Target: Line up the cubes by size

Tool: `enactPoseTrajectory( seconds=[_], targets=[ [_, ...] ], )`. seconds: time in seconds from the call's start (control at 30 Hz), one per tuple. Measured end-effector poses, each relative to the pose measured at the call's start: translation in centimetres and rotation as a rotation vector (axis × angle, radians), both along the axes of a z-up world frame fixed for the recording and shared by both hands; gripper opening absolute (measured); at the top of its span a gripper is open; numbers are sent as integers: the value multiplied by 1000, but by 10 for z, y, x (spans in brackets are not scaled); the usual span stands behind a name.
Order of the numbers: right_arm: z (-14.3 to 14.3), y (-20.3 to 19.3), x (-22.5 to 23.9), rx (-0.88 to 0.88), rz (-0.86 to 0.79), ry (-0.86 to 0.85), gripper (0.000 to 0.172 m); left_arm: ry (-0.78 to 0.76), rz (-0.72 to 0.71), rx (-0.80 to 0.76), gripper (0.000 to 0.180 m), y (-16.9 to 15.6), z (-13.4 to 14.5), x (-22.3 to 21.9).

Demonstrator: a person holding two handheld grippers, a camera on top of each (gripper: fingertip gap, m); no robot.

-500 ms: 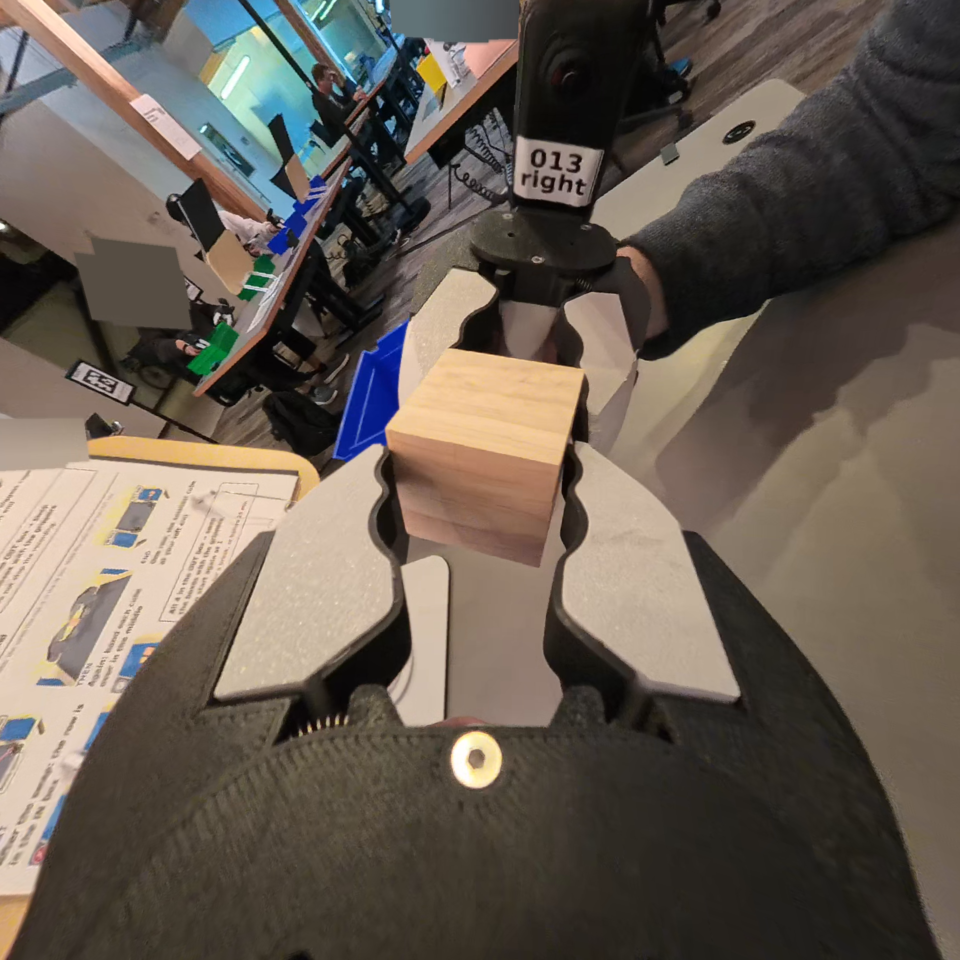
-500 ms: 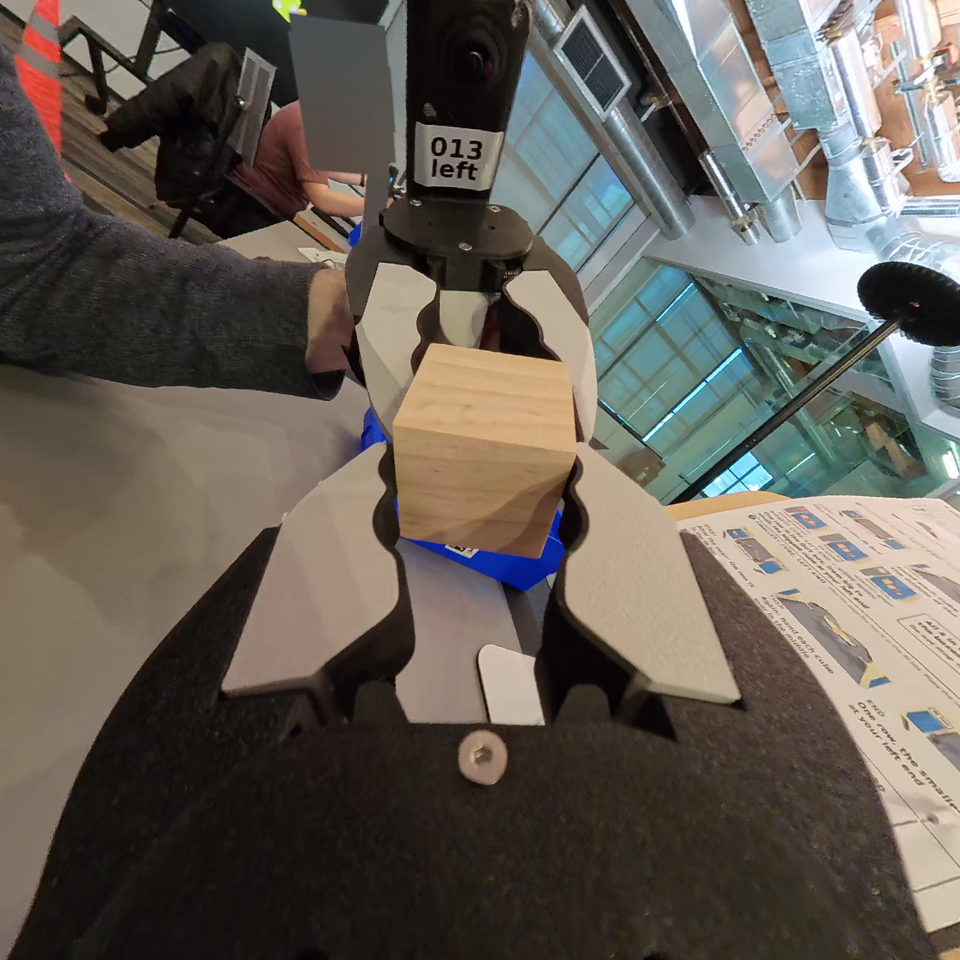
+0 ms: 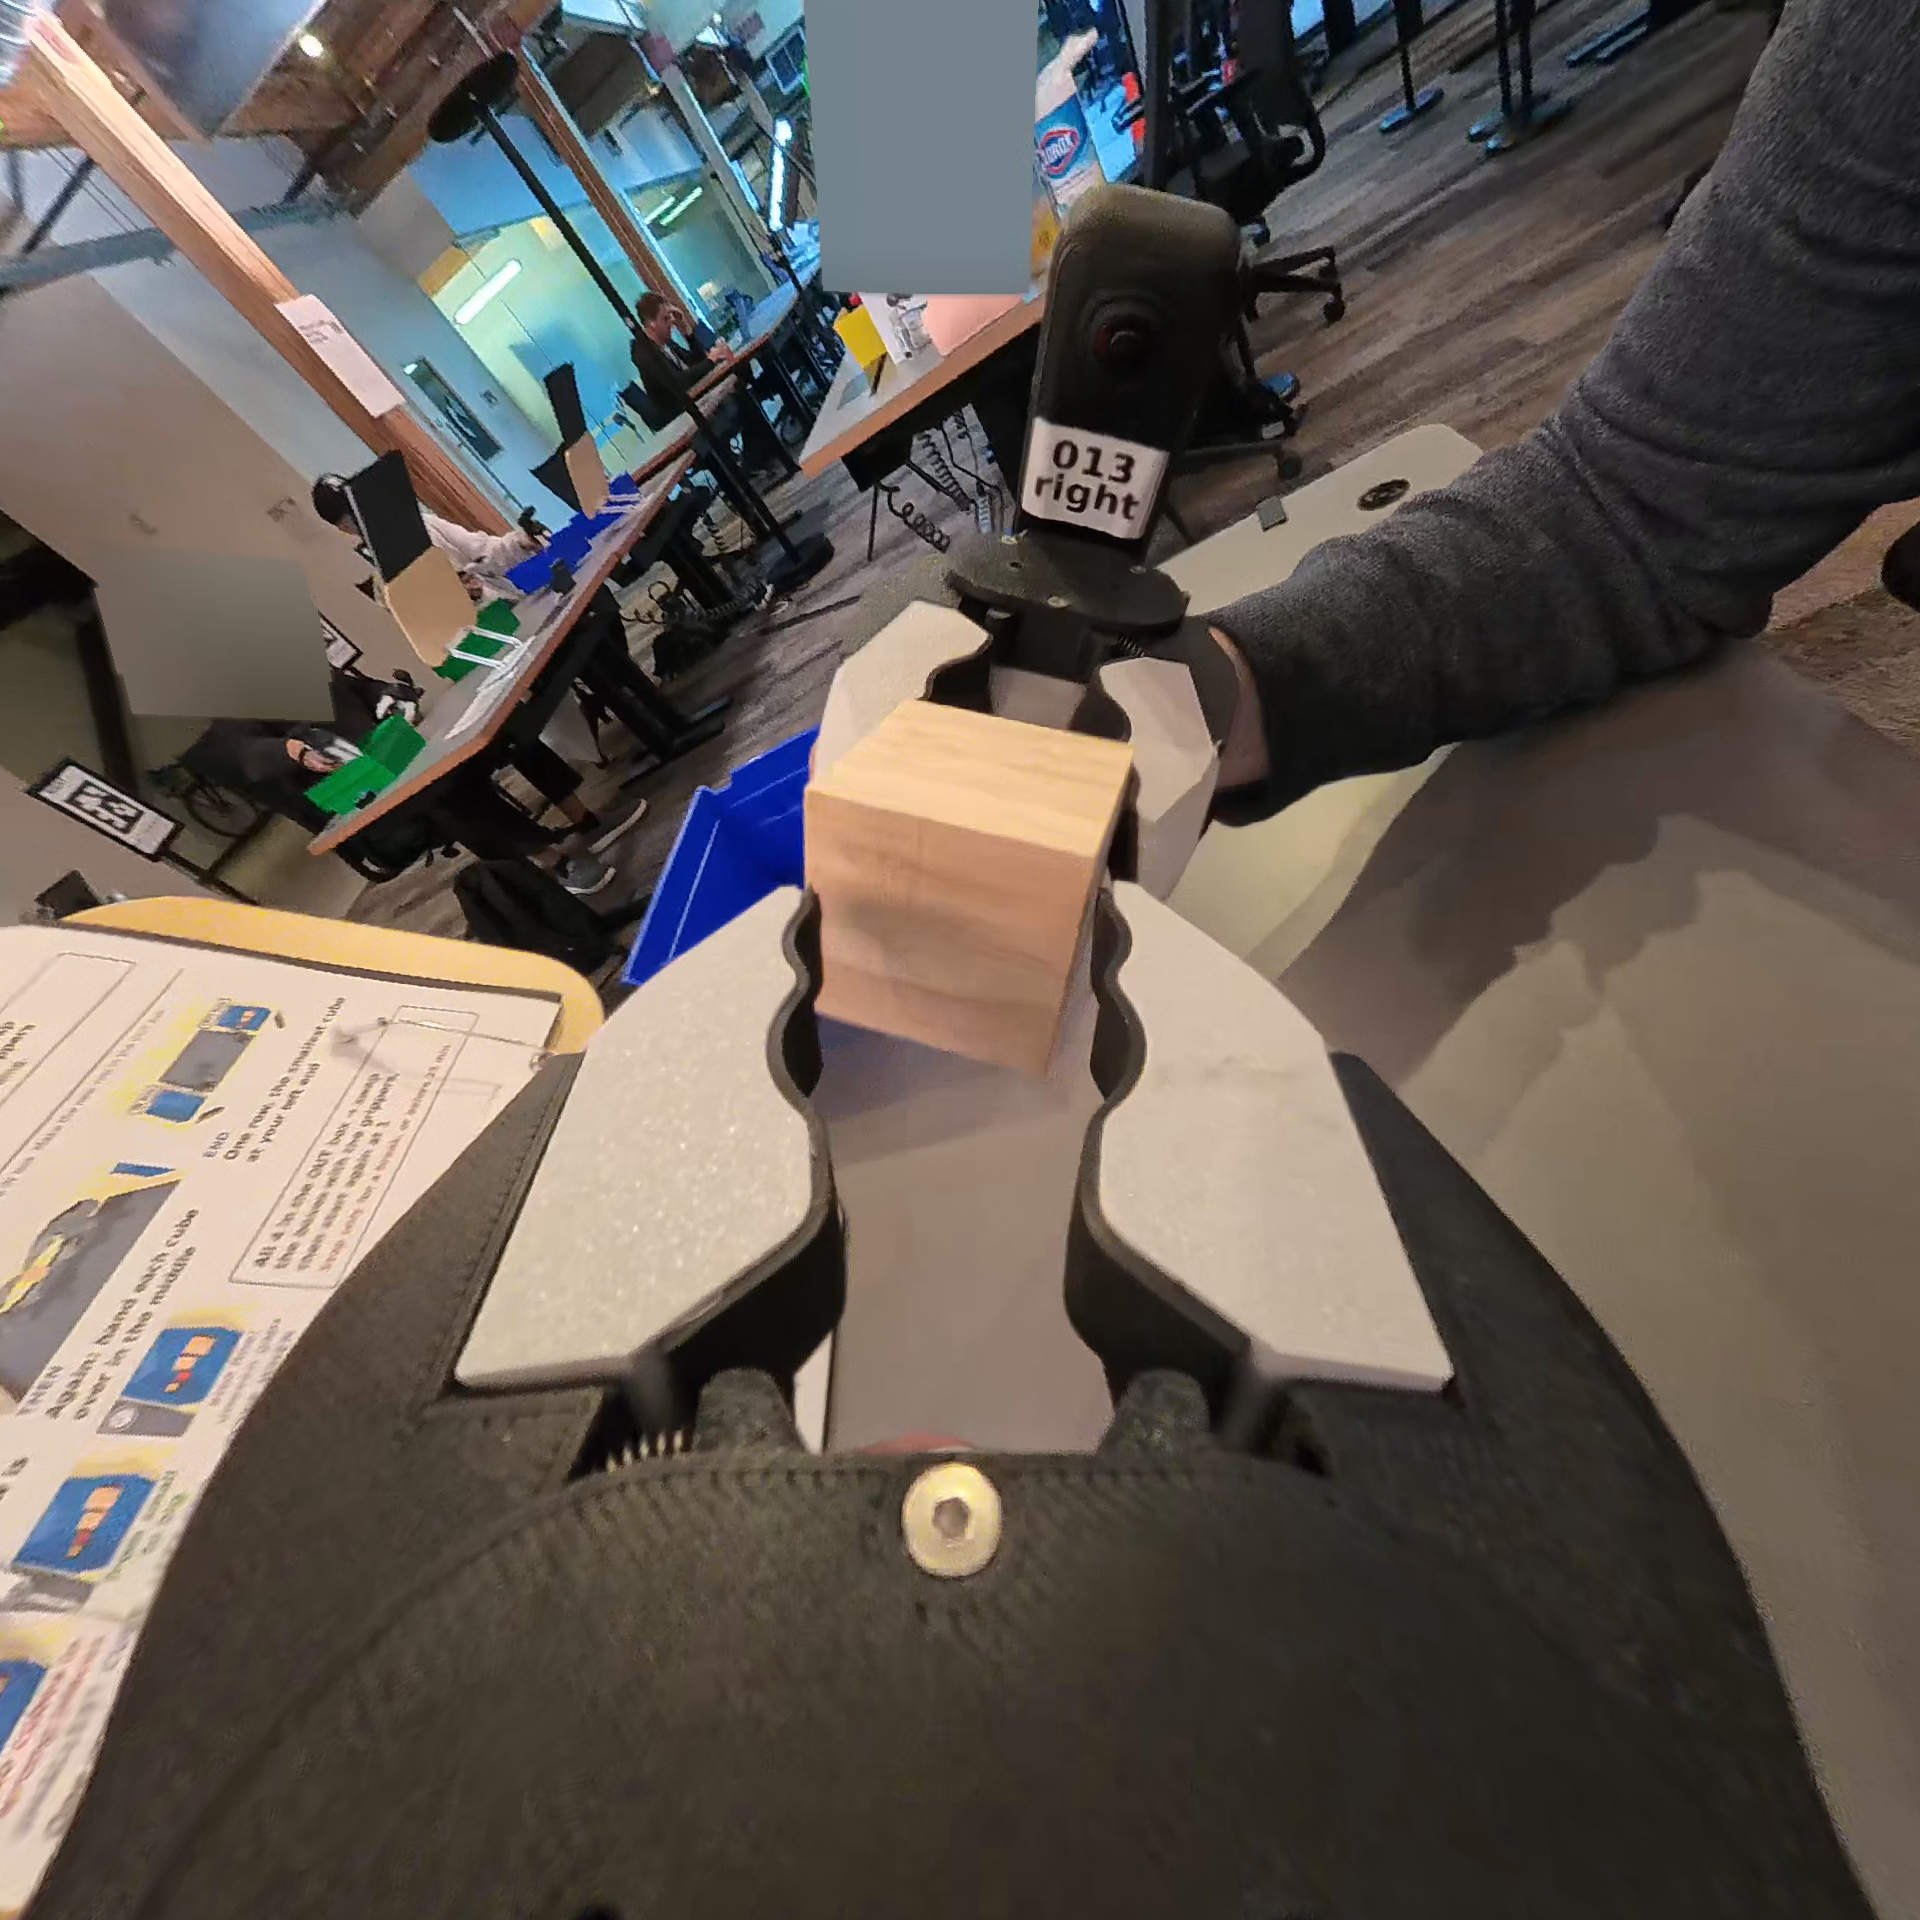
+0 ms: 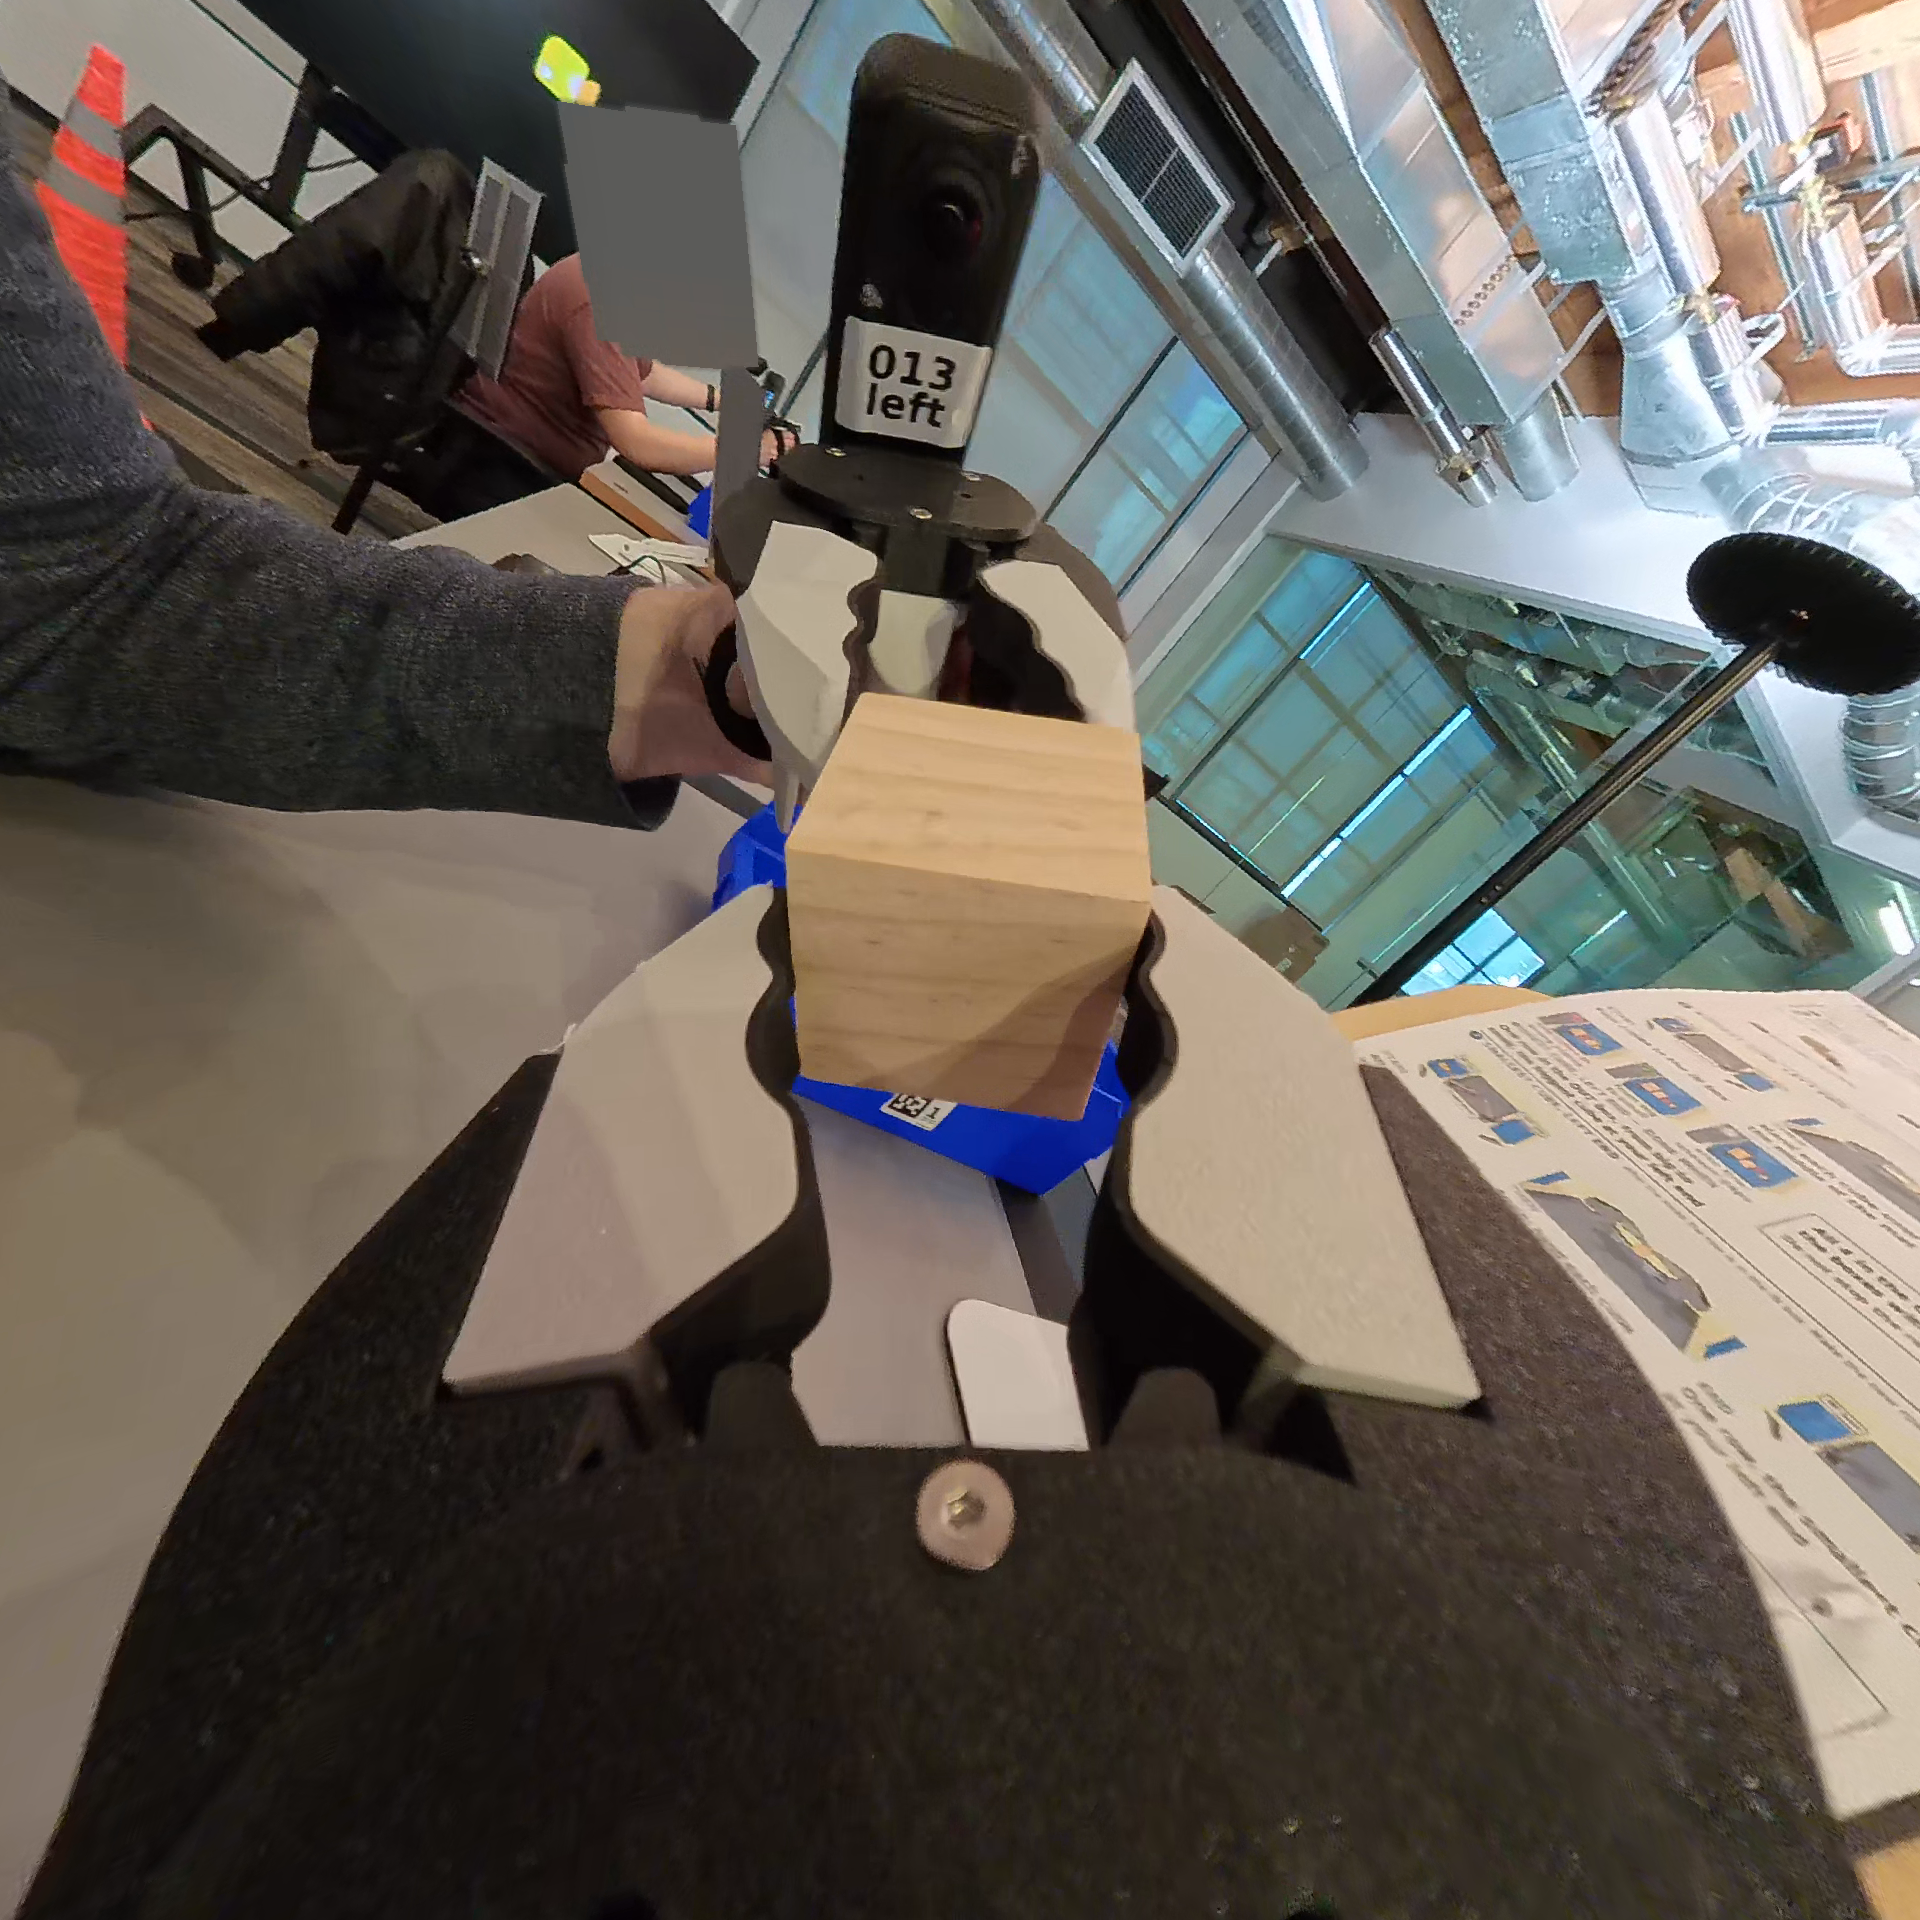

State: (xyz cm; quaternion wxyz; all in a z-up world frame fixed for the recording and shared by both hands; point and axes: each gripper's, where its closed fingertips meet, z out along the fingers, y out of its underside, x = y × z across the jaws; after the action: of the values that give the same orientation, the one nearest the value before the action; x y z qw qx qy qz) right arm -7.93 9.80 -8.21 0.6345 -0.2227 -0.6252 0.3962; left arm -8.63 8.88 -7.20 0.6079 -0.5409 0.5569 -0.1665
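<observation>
The right gripper (image 4: 961, 997) has its two grey fingers (image 4: 675, 1091) spread about as wide as the pale wooden cube (image 4: 966, 914) and clamped on it, one pad flat against each side, so the block hangs clear of the grey tabletop (image 4: 260, 1039). Straight across at twelve o'clock, nose to nose with it, the left gripper (image 3: 951, 987) also has its fingers parted to roughly the cube's width, with the tips at the block's other end. Its view is smeared there, and I cannot tell whether those pads actually press on the wood. Each gripper is held by a hand in a dark grey knit sleeve (image 4: 260, 644). Seen from the right gripper, a bright blue plastic bin (image 4: 987, 1143) shows just below the cube at six o'clock, with a small black-and-white tag on its front. At about four o'clock a printed sheet with small pictures (image 4: 1662, 1247) lies on a tan board. Beyond are other desks, with a person seated at eleven o'clock.
</observation>
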Motion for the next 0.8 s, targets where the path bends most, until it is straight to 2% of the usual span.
enactPoseTrajectory(
  seconds=[0.1, 0.23, 0.43, 0.53, 0.67, 0.8],
  targets=[
    [7, 12, 9, -3, -36, -2, 60, 7, 42, 23, 49, 3, 4, -10],
    [20, 42, 29, -14, -157, -33, 60, 49, 113, 67, 36, 9, 6, -22],
    [35, 130, 88, -134, -506, -105, 60, 73, 194, 100, 16, 16, 10, -38],
    [19, 179, 128, -264, -697, -225, 60, 80, 208, 105, 11, 17, 12, -42],
    [-24, 235, 179, -439, -937, -437, 60, 109, 229, 115, 11, 19, 10, -45],
    [-65, 268, 215, -652, -1063, -593, 60, 118, 233, 125, 12, 19, 11, -45]
  ],
)
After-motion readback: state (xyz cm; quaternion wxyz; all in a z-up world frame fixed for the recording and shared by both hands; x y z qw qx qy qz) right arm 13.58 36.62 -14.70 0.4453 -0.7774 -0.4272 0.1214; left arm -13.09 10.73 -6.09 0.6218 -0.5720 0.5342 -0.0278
